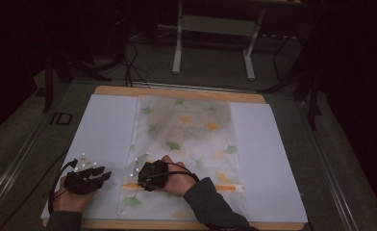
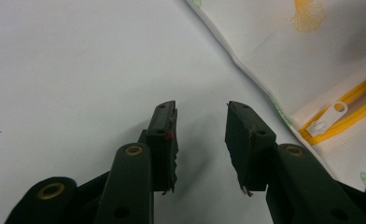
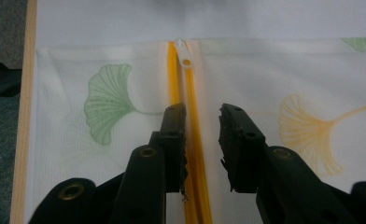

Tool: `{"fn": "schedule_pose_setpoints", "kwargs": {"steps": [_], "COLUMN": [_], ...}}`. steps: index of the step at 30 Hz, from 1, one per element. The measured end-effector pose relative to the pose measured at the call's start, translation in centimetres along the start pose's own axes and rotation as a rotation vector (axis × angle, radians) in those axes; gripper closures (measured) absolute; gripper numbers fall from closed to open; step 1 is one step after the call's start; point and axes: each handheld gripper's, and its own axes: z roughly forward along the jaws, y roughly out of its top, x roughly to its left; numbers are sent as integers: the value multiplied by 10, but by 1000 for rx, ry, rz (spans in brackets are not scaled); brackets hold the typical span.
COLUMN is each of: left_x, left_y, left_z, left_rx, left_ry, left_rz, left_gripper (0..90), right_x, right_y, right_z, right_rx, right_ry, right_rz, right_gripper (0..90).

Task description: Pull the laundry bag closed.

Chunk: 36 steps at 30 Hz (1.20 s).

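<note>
With both grippers' jaws parted and empty, take the small white zipper pull [image 3: 185,53] at the near left end of the limp, light mesh laundry bag [image 1: 186,130] lying flat on the tabletop; that thin fabric will bunch.

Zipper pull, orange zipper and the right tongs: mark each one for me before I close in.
zipper pull [image 3: 185,53]: right gripper view, on the white tab by its hole.
orange zipper [image 3: 196,154]: right gripper view, on the orange tape between the jaws.
right tongs [image 3: 202,116]: right gripper view, midway between the open tips.
</note>
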Motion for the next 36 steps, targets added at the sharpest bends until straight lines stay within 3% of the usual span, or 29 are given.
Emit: {"fn": "schedule_pose_setpoints", "kwargs": {"steps": [23,36], "left_x": [1,1], "left_y": [0,0], "left_z": [-1,-2], "left_rx": [-3,-3], "left_ry": [1,-1], "left_rz": [3,4], "left_gripper": [636,633], "right_x": [5,3], "right_y": [24,33], "right_z": [30,37], "right_rx": [16,50], "right_ry": [49,71], "right_rz": [-11,-7], "right_gripper": [705,785]}}
